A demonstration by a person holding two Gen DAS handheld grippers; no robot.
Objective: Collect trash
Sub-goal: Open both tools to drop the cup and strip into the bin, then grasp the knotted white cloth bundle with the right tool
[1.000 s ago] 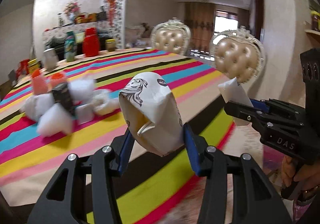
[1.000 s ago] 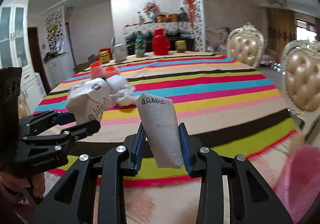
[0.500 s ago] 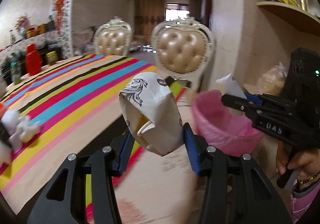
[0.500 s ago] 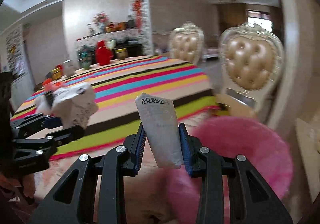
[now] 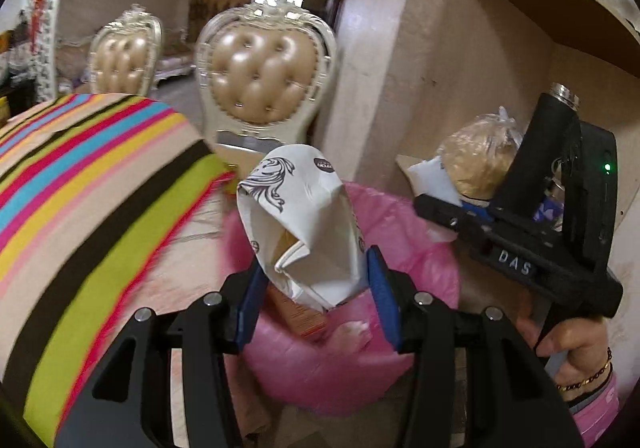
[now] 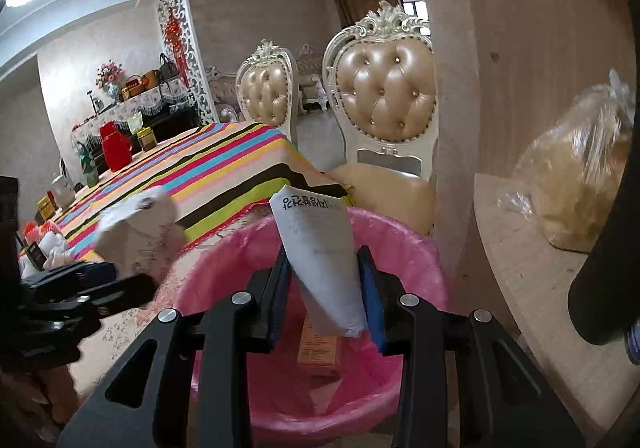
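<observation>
The left gripper has a crushed white paper cup with a dark swirl print between its blue pads; its jaws are opening slightly, yet the pads touch the cup on both sides. The cup hangs over the pink plastic-lined trash bin, which fills the view from 5 to 7 o'clock below it. An orange printed carton lies inside the bin.

The right gripper is clamped narrow on a flattened white paper packet with printed black characters, which sticks up at 12 o'clock from the pads and tilts a little to the left. It hovers over the same bin, with the orange carton below the packet.

From the right wrist view, the striped multicoloured tablecloth runs off toward 10 o'clock, and a tufted beige chair with a carved white frame stands at 1 o'clock, just behind the bin. The left gripper and its cup appear blurred at 9 o'clock.
</observation>
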